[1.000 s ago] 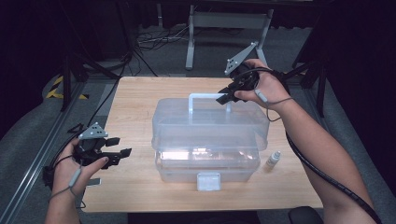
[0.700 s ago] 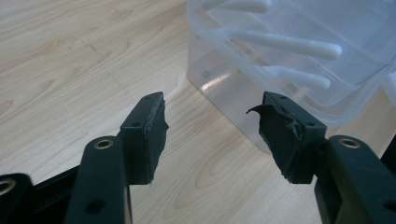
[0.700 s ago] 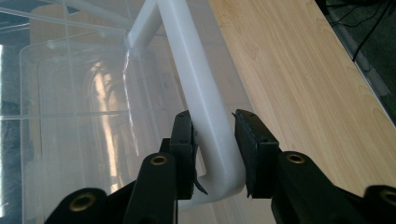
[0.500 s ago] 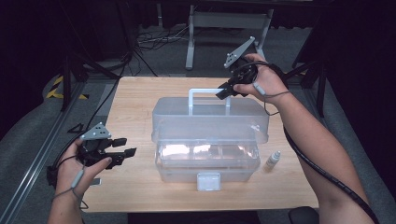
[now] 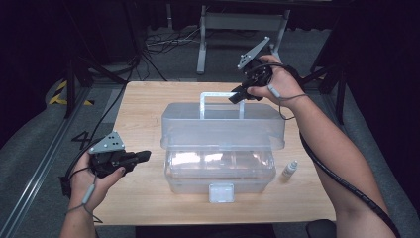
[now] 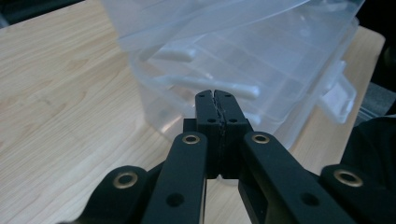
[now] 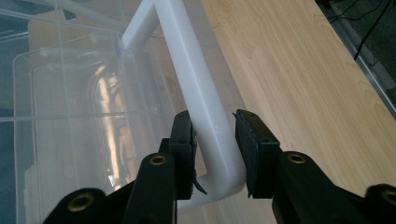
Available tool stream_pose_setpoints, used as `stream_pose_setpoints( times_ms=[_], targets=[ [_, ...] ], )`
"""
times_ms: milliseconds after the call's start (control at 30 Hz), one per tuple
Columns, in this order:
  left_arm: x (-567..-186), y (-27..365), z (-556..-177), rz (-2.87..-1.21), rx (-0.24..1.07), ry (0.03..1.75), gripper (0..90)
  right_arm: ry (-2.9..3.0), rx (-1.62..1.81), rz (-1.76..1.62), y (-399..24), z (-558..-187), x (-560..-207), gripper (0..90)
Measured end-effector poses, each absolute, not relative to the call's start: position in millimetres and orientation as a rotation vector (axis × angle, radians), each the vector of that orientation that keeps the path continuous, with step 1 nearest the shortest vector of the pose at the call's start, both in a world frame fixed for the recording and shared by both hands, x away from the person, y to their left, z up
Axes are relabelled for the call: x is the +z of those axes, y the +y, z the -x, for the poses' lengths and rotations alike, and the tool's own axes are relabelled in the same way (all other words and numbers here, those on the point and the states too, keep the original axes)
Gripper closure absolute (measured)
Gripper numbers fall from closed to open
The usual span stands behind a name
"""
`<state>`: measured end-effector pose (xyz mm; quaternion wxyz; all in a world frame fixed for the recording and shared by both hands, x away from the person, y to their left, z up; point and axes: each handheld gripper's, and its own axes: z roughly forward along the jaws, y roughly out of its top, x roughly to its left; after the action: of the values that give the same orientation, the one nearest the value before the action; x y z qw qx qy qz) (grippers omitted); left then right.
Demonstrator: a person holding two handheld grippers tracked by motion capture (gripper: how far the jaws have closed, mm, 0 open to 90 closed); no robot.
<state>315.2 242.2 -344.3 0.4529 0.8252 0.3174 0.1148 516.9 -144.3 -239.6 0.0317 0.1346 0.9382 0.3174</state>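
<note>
I hold the white handle [image 7: 205,121] of the clear box [image 5: 223,148] between my right gripper [image 7: 212,135] fingers with its lid already raised, while my left gripper [image 6: 215,95], just closed empty, waits beside the box.

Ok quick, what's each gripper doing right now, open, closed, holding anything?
Left gripper: jaws have just closed, shut on nothing, beside the clear plastic box.
Right gripper: jaws around the box's white handle; whether they press on it cannot be told.
</note>
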Motion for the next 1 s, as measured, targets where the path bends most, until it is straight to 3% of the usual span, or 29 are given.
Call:
stream_pose_setpoints(
  times_ms=[300,1000],
  targets=[
    [-343,215,-315,-2.054,0.238,0.708,90.0,2.889,0.978,-0.418,-144,-519,-241,69.2],
    [-347,201,-317,-1.942,0.277,0.747,89.9,2.878,0.998,-0.438,-146,-519,-243,69.0]
  ],
)
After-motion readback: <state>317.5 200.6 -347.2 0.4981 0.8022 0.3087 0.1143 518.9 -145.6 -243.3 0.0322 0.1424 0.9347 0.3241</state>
